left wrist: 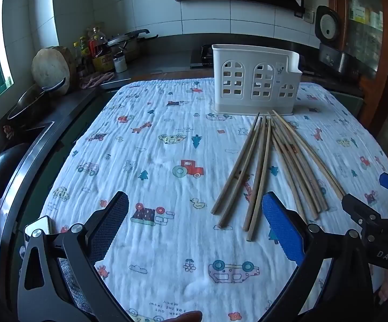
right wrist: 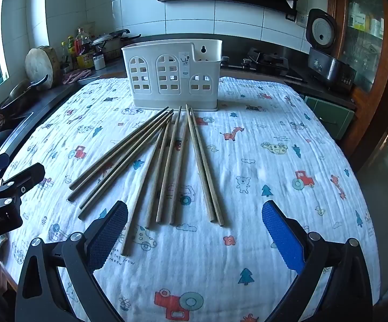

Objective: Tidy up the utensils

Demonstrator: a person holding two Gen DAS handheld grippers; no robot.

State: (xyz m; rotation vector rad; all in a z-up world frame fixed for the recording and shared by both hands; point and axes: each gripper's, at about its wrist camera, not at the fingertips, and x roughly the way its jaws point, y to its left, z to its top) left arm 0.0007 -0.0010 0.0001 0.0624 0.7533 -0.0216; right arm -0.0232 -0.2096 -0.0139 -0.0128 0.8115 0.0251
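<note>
Several wooden chopsticks (left wrist: pixel 271 166) (right wrist: pixel 164 166) lie fanned out on a printed white cloth (left wrist: pixel 153 147) (right wrist: pixel 261 187), tips toward a white plastic utensil holder (left wrist: pixel 255 80) (right wrist: pixel 172 75) with arched cut-outs standing at the far side. My left gripper (left wrist: pixel 195 214) hovers open over the cloth, left of the chopsticks' near ends; its right pad overlaps one chopstick end. My right gripper (right wrist: pixel 195 222) hangs open above the chopsticks' near ends, nothing between its blue pads. Each gripper shows at the edge of the other's view: the right gripper (left wrist: pixel 365 193), the left gripper (right wrist: pixel 19 171).
A dark counter at the left carries a round chopping block (left wrist: pixel 51 69), oil bottles (left wrist: pixel 100 51) and a wok (left wrist: pixel 30 102). A stove (right wrist: pixel 266 61) and a rice cooker (right wrist: pixel 325 51) sit behind the table. A wooden cabinet (right wrist: pixel 365 40) stands at the right.
</note>
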